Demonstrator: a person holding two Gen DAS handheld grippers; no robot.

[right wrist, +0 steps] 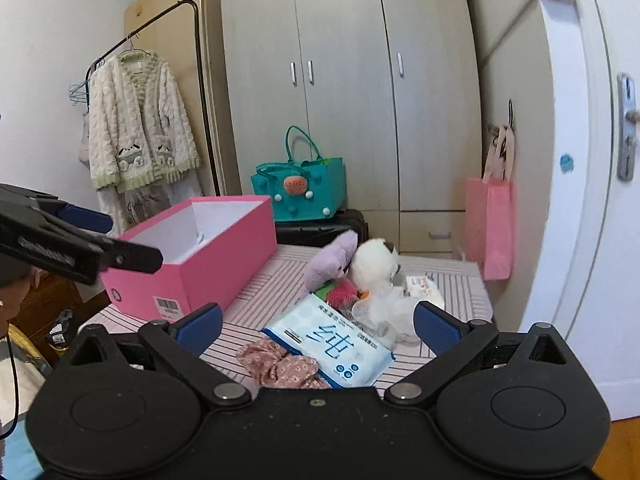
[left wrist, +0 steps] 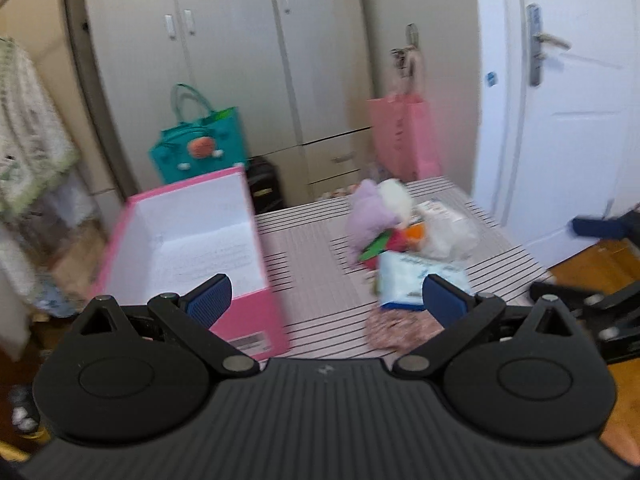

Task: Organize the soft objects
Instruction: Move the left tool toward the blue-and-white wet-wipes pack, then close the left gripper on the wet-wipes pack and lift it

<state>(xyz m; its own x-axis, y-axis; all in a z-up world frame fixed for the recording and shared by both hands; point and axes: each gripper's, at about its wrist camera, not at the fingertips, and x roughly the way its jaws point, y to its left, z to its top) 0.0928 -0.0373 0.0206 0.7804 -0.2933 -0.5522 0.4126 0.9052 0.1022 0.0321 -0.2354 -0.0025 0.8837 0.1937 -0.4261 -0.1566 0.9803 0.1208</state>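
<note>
An open pink box (left wrist: pixel 188 236) (right wrist: pixel 200 256) with a white inside stands on the left of a striped table (left wrist: pixel 312 280) (right wrist: pixel 272 292). To its right lies a pile of soft things: a purple plush (right wrist: pixel 332 258) (left wrist: pixel 366 216), a white plush (right wrist: pixel 374 262) (left wrist: pixel 396 196), a blue-and-white tissue pack (right wrist: pixel 332 340) (left wrist: pixel 408 276), a pink floral cloth (right wrist: pixel 280 364) (left wrist: pixel 400 330), a crumpled clear bag (right wrist: pixel 384 312). My left gripper (left wrist: pixel 326 300) is open and empty, above the table's near edge. My right gripper (right wrist: pixel 318 326) is open and empty, just short of the tissue pack.
A teal tote (right wrist: pixel 300 188) sits on a dark case behind the table. A pink bag (right wrist: pixel 490 228) hangs by the wardrobe (right wrist: pixel 348 92). A robe (right wrist: pixel 140 128) hangs on a rack at left. A white door (left wrist: pixel 568 100) is at right.
</note>
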